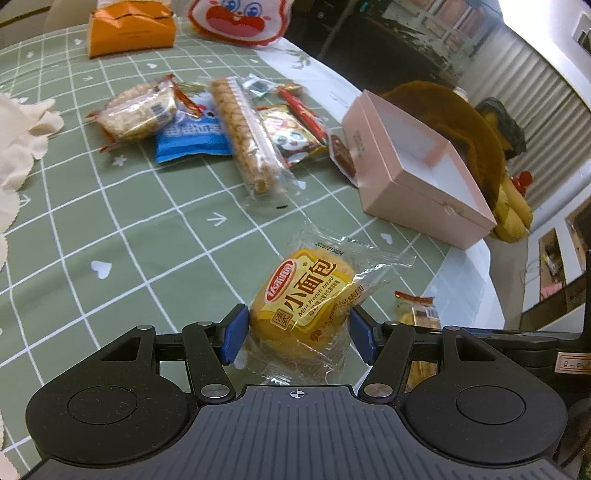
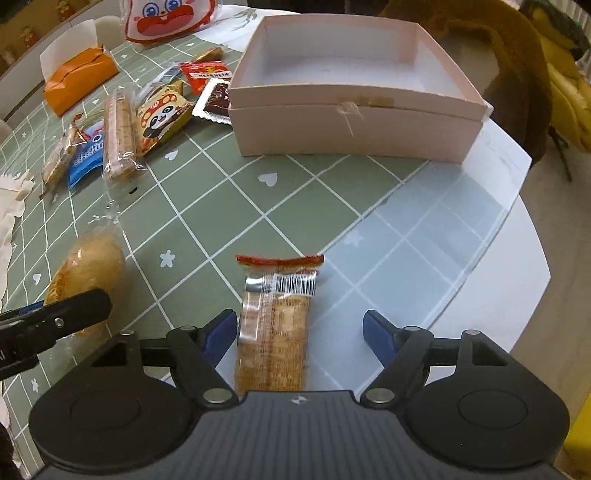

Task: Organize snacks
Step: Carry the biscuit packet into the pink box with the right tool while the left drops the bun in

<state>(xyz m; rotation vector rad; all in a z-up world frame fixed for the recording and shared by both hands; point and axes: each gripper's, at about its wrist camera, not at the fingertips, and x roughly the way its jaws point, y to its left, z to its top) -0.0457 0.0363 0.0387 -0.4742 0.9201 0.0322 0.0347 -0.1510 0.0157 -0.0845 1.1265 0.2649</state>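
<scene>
A wrapped mini French bread (image 1: pixel 306 306) in a clear and yellow wrapper lies on the green checked tablecloth between the blue pads of my left gripper (image 1: pixel 298 334); the pads touch its sides. It also shows in the right wrist view (image 2: pixel 88 269). A wrapped cracker pack (image 2: pixel 275 332) with a red end lies between the spread fingers of my right gripper (image 2: pixel 300 336), which is open; only the left pad is close to it. An empty pink box (image 2: pixel 354 122) stands open beyond, also in the left wrist view (image 1: pixel 417 188).
A pile of snack packets (image 1: pixel 221 129) lies at the table's far side, left of the box. An orange tissue box (image 1: pixel 129 29) and a cartoon bag (image 1: pixel 240 18) stand behind. White cloth (image 1: pixel 18 147) lies at left. The table edge (image 2: pixel 517 258) curves at right.
</scene>
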